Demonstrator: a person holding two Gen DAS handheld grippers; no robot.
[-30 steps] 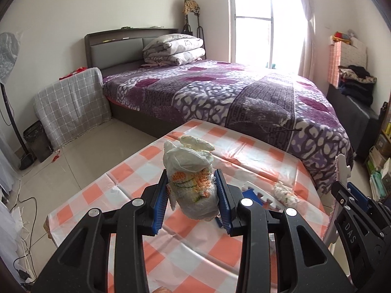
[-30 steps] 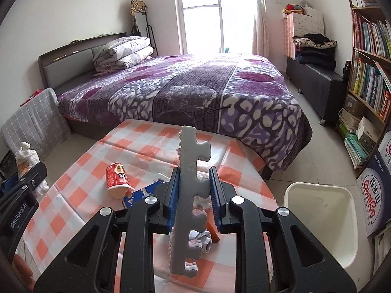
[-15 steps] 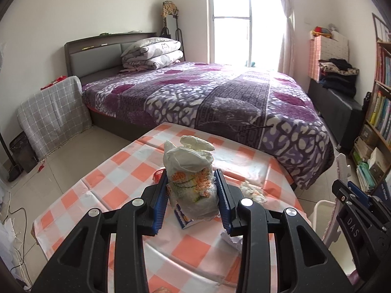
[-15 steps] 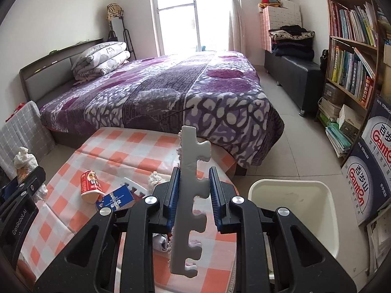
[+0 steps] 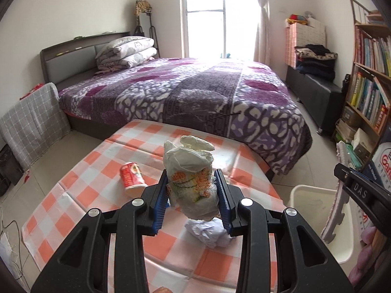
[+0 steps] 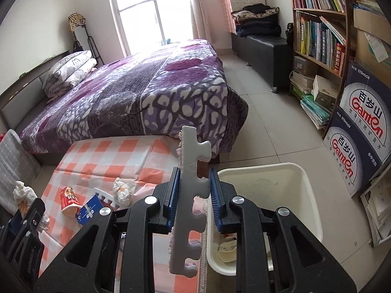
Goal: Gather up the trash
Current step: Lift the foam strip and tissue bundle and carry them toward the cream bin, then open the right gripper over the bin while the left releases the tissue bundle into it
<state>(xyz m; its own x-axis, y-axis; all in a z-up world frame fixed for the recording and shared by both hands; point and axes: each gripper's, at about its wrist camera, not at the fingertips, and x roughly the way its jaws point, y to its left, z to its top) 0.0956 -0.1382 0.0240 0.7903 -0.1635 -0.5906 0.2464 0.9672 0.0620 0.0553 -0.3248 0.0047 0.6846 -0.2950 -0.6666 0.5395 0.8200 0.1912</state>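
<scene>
My left gripper (image 5: pixel 193 195) is shut on a tied white plastic bag (image 5: pixel 191 183) with an orange print, held above the checked table (image 5: pixel 85 180). My right gripper (image 6: pixel 194 195) is shut on a grey foam mat strip (image 6: pixel 191 190), held upright over the table's right edge beside the white bin (image 6: pixel 288 195). The bin (image 5: pixel 315 210) holds some trash at its bottom. A red cup (image 5: pixel 132 178), a crumpled white paper (image 5: pixel 210 232), a blue carton (image 6: pixel 89 210) and a tissue wad (image 6: pixel 122 190) lie on the table.
A purple bed (image 5: pixel 195 92) stands beyond the table. A bookshelf (image 6: pixel 322 24) and stacked water boxes (image 6: pixel 359 131) line the right wall. A black bench (image 6: pixel 264 46) with folded clothes stands by the window. The right gripper also shows in the left wrist view (image 5: pixel 361 193).
Both grippers have swung to the right with their loads still held. The white bin is now closer and larger in the right wrist view, and it has come into the left wrist view.
</scene>
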